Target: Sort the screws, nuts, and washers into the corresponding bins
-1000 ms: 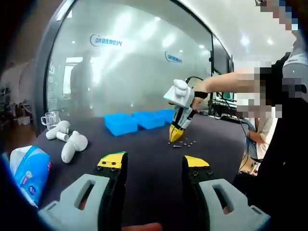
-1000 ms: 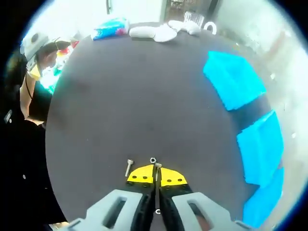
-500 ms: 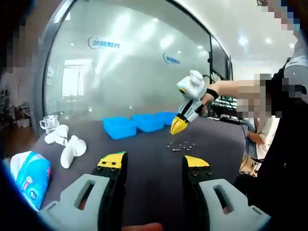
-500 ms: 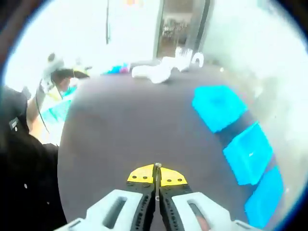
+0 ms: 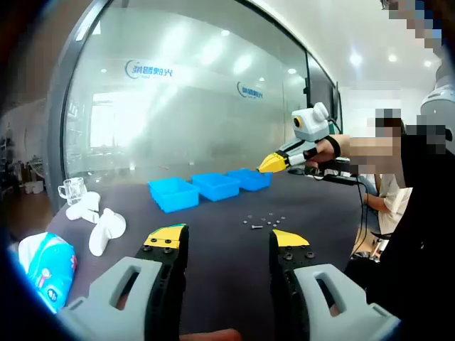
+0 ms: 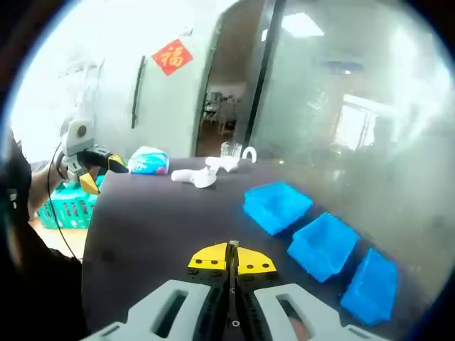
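Observation:
My right gripper is shut, and a small screw pokes out between its yellow tips. In the left gripper view the right gripper hangs in the air above the dark table, near the last of three blue bins. Several loose screws, nuts and washers lie on the table below it. My left gripper is open with nothing between its jaws. The right gripper view has the left gripper at the far left and the bins ahead to the right.
White plastic pieces, a glass mug and a tissue packet sit at the table's far end. A green basket stands beyond the table edge. A glass wall runs behind the bins.
The right gripper has risen off the pile of hardware with the screw in its tips and swung up towards the bins. The left gripper has stayed open and almost still.

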`<act>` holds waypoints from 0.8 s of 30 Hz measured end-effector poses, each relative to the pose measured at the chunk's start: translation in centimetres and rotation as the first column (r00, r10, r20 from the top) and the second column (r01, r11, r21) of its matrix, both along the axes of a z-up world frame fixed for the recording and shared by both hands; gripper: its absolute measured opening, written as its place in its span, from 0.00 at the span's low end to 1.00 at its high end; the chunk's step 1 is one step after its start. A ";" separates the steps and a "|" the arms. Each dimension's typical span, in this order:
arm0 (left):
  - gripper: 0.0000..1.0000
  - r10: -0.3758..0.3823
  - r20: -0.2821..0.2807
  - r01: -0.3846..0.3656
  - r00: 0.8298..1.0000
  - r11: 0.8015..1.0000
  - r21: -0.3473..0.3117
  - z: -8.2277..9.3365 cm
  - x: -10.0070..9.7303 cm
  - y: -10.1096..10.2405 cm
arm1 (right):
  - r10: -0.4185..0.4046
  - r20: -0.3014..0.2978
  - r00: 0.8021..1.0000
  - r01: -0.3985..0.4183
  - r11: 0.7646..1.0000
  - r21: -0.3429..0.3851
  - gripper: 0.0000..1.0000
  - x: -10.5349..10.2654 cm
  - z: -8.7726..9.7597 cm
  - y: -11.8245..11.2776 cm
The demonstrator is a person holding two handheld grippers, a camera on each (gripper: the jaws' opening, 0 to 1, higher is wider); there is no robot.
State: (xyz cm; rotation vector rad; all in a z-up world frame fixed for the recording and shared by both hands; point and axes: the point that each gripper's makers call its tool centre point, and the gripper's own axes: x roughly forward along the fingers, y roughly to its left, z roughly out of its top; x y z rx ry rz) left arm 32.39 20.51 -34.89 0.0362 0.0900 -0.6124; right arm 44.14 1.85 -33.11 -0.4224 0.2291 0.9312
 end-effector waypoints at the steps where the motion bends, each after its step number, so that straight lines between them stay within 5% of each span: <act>1: 0.45 -0.001 0.003 0.001 1.000 1.000 0.000 0.1 -0.1 0.0 | -0.009 0.014 1.000 0.009 1.000 0.027 0.00 -0.1 0.4 -0.2; 9: 0.45 0.003 0.017 -0.003 1.000 1.000 0.008 0.9 -0.2 -0.1 | -0.055 0.080 0.995 0.038 0.979 0.202 0.00 -0.8 3.0 -1.3; 17: 0.45 -0.006 0.024 0.005 1.000 1.000 0.019 1.3 -0.3 -0.5 | -0.096 0.074 0.993 0.073 0.960 0.271 0.00 -1.2 3.8 -2.5; 24: 0.45 -0.019 0.025 0.019 0.999 0.999 0.026 1.4 -0.1 -1.1 | -0.185 0.078 0.980 0.155 0.943 0.293 0.00 0.4 3.9 -6.9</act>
